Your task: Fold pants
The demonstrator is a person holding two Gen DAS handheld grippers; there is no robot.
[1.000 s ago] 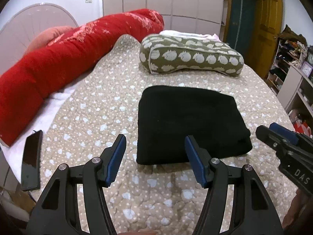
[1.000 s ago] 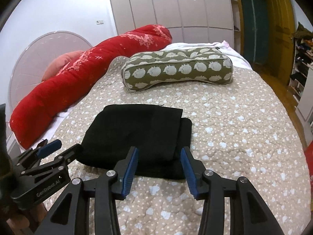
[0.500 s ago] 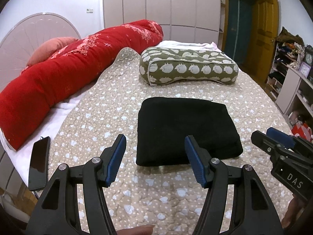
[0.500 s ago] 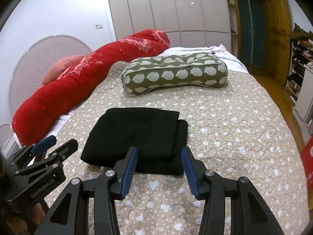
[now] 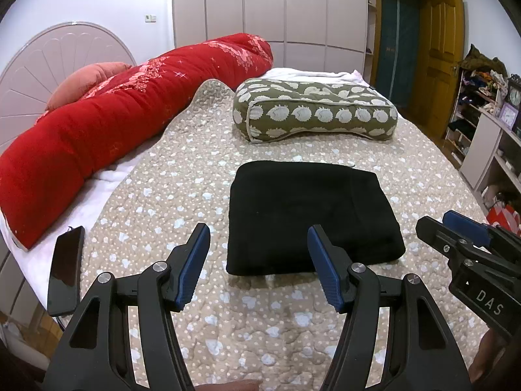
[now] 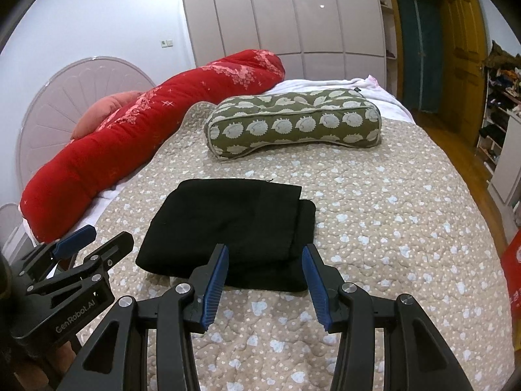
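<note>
Pants (image 5: 309,215) folded into compact black stack mid-bed (layers slightly offset at right edge); left gripper (image 5: 257,260) and right gripper (image 6: 265,277) both agape, empty, hovering near its near edge; folding looks finished.

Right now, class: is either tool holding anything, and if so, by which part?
Nothing is held. The left tool and right tool both stand open above the bedspread, short of the folded black pants.

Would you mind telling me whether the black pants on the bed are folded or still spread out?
Folded: the black pants lie as a compact stacked rectangle with layered edges on the quilt.
</note>
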